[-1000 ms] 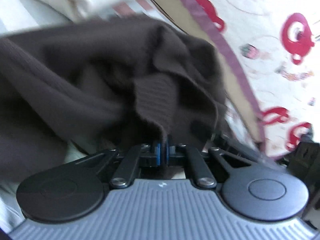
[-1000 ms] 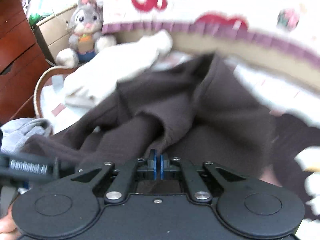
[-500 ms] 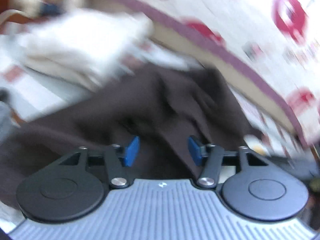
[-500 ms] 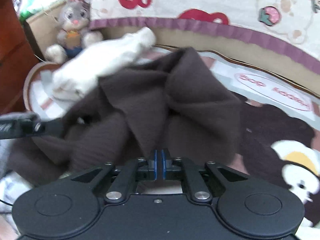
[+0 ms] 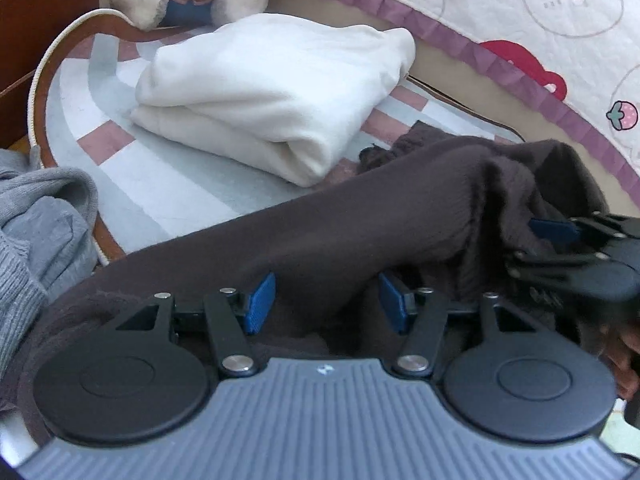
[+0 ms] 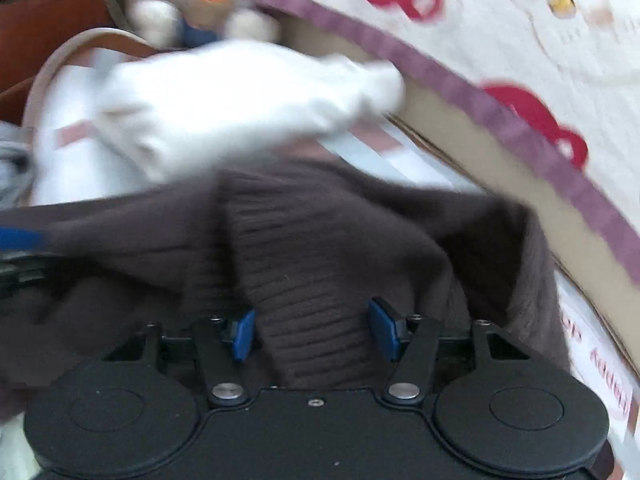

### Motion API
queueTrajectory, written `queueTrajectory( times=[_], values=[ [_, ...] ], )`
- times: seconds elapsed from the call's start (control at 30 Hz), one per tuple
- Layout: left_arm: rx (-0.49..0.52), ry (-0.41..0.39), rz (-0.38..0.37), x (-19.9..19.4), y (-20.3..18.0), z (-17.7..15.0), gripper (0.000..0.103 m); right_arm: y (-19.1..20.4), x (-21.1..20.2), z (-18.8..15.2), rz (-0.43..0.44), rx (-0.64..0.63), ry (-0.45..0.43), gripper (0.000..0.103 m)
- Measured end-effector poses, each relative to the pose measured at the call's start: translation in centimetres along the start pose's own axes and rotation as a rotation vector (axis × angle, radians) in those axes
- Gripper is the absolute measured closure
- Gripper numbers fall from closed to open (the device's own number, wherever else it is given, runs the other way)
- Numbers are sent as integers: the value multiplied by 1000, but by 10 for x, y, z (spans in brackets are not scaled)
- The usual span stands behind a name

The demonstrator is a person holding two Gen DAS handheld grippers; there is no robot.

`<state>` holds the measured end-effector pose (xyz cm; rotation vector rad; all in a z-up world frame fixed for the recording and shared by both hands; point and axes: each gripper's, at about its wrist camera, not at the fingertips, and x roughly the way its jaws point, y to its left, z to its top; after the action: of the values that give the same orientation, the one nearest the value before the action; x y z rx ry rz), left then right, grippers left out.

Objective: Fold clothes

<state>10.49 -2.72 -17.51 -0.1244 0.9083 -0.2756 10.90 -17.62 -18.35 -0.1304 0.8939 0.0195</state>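
Brown sweater [image 5: 360, 232] lies bunched under both grippers; left gripper [image 5: 326, 304] and right gripper [image 6: 312, 330] have fingers spread apart, folded white garment [image 5: 276, 92] at eleven o'clock.

Both wrist views closely overlook brown sweater [image 5: 360, 232].

The left gripper [image 5: 326, 306] and the right gripper [image 6: 312, 330] both have their blue pads spread wide apart, the right one just right of the left.

Dark brown ribbed sweater [image 5: 360, 236] between the left gripper's [image 5: 327, 303] blue pads [image 5: 260, 303]; beyond, white folded garment [image 5: 276, 92]; left, grey knit [image 5: 36, 224].
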Motion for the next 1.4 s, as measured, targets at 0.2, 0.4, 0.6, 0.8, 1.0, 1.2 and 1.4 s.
queueTrajectory(
  times=[0.2, 0.4, 0.6, 0.8, 1.0, 1.2, 1.4],
  values=[
    [-17, -17, -8, 2, 0, -1, 46, -32, -15, -22, 166, 295, 81, 90],
    [-26, -17, -43, 7, 1, 1, 45, -51, -52, -61, 329, 485, 152, 96],
    [-82, -33, -108, 10, 0, 4, 43, -29, -65, -84, 455, 376, 226, 97],
    [-236, -83, -255, 13, 0, 16, 29, 9, -75, -95, 619, 306, 306, 96],
    [-61, -22, -176, 23, -24, 20, 24, 19, -94, -97, 695, 230, 280, 96],
    [95, 15, -84, 42, -49, 31, 25, -5, -109, -98, 621, 270, 212, 93],
    [93, -54, -35, 52, -56, 60, 92, -5, -113, -99, 570, 230, 190, 93]
  ],
)
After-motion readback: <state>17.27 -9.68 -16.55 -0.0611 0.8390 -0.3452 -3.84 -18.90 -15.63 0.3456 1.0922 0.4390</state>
